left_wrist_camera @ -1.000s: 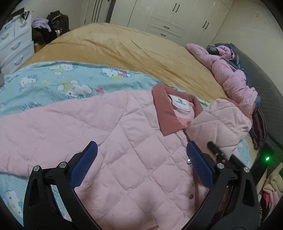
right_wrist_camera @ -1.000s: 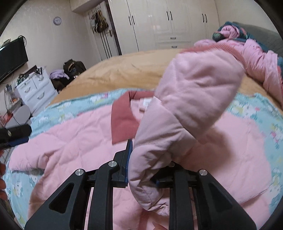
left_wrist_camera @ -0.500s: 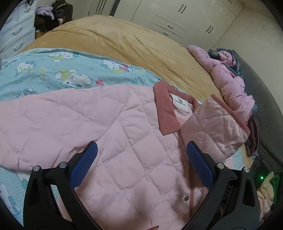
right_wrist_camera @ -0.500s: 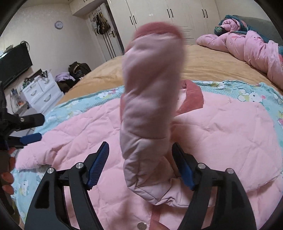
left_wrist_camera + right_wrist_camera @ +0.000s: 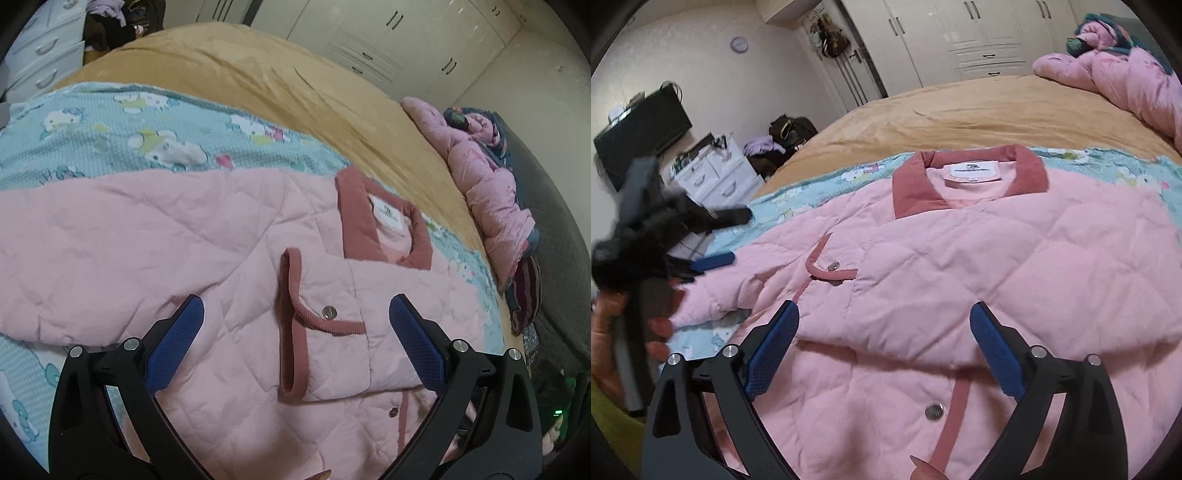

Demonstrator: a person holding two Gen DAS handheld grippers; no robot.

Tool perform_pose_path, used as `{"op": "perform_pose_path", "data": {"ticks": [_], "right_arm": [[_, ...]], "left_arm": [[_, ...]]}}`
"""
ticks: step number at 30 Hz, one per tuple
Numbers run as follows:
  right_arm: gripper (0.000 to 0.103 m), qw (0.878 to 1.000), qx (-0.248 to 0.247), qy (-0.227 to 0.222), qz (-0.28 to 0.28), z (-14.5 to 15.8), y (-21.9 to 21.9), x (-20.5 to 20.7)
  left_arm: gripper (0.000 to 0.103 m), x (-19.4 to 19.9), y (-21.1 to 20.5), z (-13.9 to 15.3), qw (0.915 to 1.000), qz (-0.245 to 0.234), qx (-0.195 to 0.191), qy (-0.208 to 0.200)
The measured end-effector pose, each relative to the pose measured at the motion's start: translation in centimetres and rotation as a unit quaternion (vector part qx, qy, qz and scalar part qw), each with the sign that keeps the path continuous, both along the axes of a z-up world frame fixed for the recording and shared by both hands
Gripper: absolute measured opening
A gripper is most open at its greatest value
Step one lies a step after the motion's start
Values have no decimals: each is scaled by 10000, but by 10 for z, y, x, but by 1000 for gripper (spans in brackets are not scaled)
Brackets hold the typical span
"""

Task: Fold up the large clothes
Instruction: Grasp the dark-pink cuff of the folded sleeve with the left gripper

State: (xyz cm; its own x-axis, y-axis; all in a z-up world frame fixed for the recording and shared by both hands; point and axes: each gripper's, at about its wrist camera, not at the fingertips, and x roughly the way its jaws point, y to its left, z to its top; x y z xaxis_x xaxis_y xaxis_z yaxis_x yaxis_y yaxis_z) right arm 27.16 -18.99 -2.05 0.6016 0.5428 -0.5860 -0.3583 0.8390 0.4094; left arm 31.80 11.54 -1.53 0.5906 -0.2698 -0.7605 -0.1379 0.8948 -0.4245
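A pink quilted jacket (image 5: 155, 236) with a dusty-red collar (image 5: 356, 214) lies front-up on a bed. Its right sleeve (image 5: 388, 291) lies folded across the chest, its red-trimmed cuff (image 5: 291, 325) near the middle. My left gripper (image 5: 295, 343) is open and empty just above the cuff. In the right wrist view the jacket (image 5: 1015, 258), collar (image 5: 916, 188) and cuff (image 5: 827, 271) show too. My right gripper (image 5: 882, 354) is open and empty above the folded sleeve. The left gripper (image 5: 713, 260) shows blurred at the left.
A turquoise cartoon-print blanket (image 5: 110, 129) lies under the jacket on a tan bedspread (image 5: 277, 85). A heap of pink quilted bedding (image 5: 491, 177) lies along the right side. White drawers (image 5: 713, 173) and bags stand beyond the bed; wardrobes (image 5: 960, 33) line the far wall.
My right gripper opened and let go of the sleeve, which swung over and now lies flat across the jacket's chest. My left gripper stayed open and shifted slightly.
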Motion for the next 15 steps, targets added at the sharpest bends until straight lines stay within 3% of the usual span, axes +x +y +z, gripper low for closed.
{"op": "perform_pose_path", "data": {"ticks": [3,9,14,15], "right_arm": [[95,9997,9,-27,-234,5,-19,-11],[96,9966,39,0,-821,4,-65,-29],[96,9927,44,138,-1200,-1,-96,-36],[96,9921,49,150,-1248,-1,-99,-36]], "left_arm": [[94,7,-4,-19,9996,-110,-166,220],[94,20,-16,-59,9934,-292,-936,603],[91,27,-25,-66,9910,-271,-1268,319],[83,28,-28,-66,9909,-311,-1283,279]]}}
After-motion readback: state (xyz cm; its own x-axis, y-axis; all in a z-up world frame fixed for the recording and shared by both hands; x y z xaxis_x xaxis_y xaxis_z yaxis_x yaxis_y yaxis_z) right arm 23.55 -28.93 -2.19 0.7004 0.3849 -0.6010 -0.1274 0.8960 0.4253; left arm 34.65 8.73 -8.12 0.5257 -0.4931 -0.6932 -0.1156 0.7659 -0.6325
